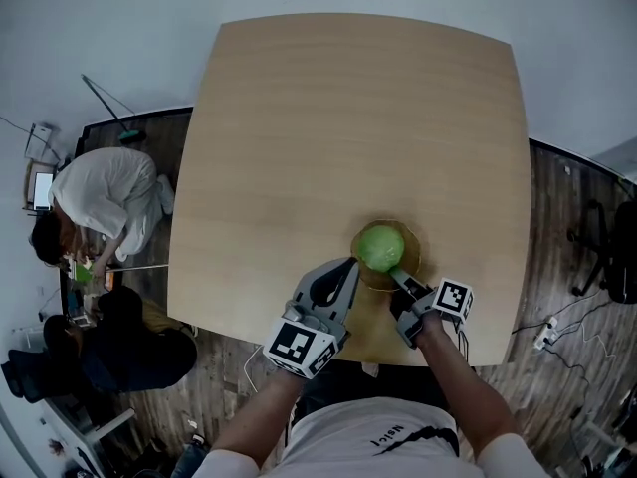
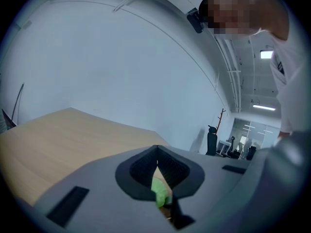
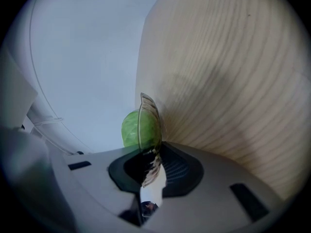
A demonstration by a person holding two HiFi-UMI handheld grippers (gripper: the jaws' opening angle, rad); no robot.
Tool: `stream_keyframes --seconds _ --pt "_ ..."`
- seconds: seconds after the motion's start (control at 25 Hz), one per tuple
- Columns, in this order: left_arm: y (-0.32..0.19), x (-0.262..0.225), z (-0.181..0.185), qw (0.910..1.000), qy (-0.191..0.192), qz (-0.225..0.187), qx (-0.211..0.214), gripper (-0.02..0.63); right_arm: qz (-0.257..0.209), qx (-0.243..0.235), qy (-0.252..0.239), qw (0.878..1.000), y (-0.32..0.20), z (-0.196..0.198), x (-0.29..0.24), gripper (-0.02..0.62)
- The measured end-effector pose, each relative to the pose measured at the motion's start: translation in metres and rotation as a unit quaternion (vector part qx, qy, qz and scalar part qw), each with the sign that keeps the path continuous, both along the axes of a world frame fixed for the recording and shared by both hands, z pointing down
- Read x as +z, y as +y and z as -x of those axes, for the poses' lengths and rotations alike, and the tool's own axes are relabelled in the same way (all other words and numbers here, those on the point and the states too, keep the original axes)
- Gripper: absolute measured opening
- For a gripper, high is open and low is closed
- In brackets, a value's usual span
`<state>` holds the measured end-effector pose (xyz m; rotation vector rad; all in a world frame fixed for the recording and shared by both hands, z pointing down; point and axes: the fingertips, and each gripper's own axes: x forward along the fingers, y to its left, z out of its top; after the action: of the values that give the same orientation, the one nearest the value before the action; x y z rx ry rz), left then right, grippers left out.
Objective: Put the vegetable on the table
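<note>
Near table [image 1: 299, 118] edge, cabbage [image 1: 380, 245] in bowl [image 1: 411, 258], R jaws clamping rim.

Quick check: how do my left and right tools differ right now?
The right tool is clamped on the rim of the clear dish; the left tool has its jaws together, holding nothing. The right tool reaches in from the near right, the left tool from the near left. Both point at the green vegetable in the dish.

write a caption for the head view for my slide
Right gripper clamps the rim of a clear bowl holding a green vegetable, near the front of the wooden table
</note>
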<state>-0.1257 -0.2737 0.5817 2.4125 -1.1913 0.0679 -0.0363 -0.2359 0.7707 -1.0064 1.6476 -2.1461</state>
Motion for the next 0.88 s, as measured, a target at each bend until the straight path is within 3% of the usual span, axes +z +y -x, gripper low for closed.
stream_keyframes --seconds 0.32,0.52,0.88 --pt "-0.003 -0.001 0.011 1.0 0.004 0.003 -0.002 0.012 0.018 0.011 0.023 1.0 -0.009 0.004 0.008 0.051" --pt "0.001 -0.001 0.013 0.9999 0.003 0.009 -0.006 0.012 0.044 -0.011 0.043 0.998 -0.006 0.001 0.013 0.054" --pt "0.007 -0.01 0.009 1.0 0.0 0.008 -0.004 0.012 0.076 -0.031 0.072 0.994 0.008 -0.008 0.014 0.124"
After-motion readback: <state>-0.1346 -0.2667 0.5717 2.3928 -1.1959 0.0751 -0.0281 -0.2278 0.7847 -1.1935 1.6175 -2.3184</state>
